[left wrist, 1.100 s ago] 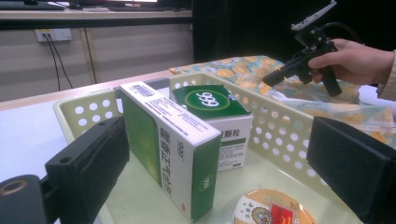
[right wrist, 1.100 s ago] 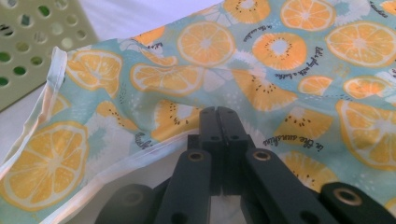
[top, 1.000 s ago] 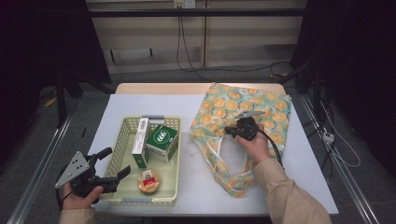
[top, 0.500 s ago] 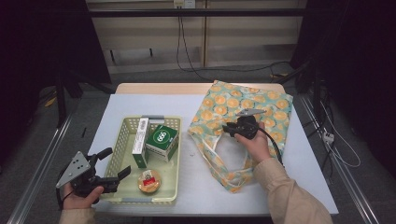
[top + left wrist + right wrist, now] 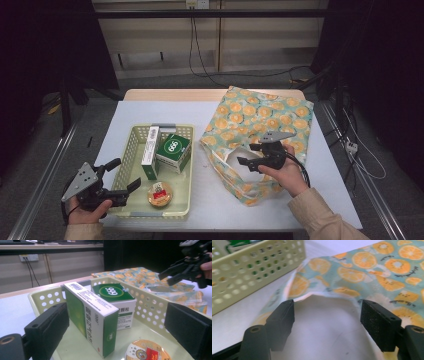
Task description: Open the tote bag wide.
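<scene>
High view, nearest first: the left gripper [image 5: 121, 180] hangs with its jaws spread and empty at the near left corner of the yellow basket [image 5: 131, 151], which holds a tall white-and-green box [image 5: 150, 157], a green 999 box [image 5: 173, 151] and a round snack tub [image 5: 159, 194]. Farther right, the right gripper [image 5: 248, 155] sits at the mouth of the orange-print bag [image 5: 270, 114] lying on the white table [image 5: 220, 200]; its jaws have just been opening, and nothing is pinched between them. With the cloth let go, the mouth will likely slump shut, so anything brought over could snag on the rim. The bag's inside is mostly hidden, and the tub's label is too small to read.
</scene>
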Available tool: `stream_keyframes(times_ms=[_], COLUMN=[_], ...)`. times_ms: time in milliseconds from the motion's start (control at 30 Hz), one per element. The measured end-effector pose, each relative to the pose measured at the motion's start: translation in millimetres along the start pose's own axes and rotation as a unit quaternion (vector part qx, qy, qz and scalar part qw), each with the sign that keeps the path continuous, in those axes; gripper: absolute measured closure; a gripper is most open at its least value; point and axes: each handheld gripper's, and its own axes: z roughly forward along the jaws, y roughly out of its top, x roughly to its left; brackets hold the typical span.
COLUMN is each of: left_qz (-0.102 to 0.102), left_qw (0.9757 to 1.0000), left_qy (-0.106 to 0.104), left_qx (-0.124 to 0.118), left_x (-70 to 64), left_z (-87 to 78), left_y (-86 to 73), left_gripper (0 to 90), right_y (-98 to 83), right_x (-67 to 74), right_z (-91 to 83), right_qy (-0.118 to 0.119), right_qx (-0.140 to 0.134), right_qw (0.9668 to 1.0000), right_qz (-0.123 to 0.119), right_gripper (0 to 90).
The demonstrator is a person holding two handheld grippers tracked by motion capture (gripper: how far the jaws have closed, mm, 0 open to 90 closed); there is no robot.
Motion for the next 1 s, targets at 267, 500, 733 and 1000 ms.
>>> stream_keyframes(times_ms=[267,500,733,1000], left_qz=[-0.001,-0.001,-0.003,-0.002], left_qw=[1.0000,1.0000,1.0000,1.0000], left_qy=[0.000,-0.001,-0.001,0.000], left_qx=[0.000,-0.001,-0.001,0.001], left_x=[0.2,-0.3,0.5,-0.2], left_z=[0.3,0.1,-0.2,1.1], left_y=[-0.4,-0.1,-0.6,-0.3], left_gripper=[5.5,5.5,5.5,5.5], right_y=[-7.7,-10.8,-28.4,-45.8], right_x=[38.8,59.3,51.2,55.0], right_z=[-19.7,-24.0,-27.2,-31.3], right_qy=[0.040,0.063,0.068,0.092], right_qx=[0.006,0.016,0.023,0.047], right_qw=[0.9985,0.9962,0.9960,0.9927], right_qz=[-0.038,-0.058,-0.052,-0.062], right_gripper=[31.2,38.5,51.9,84.3])
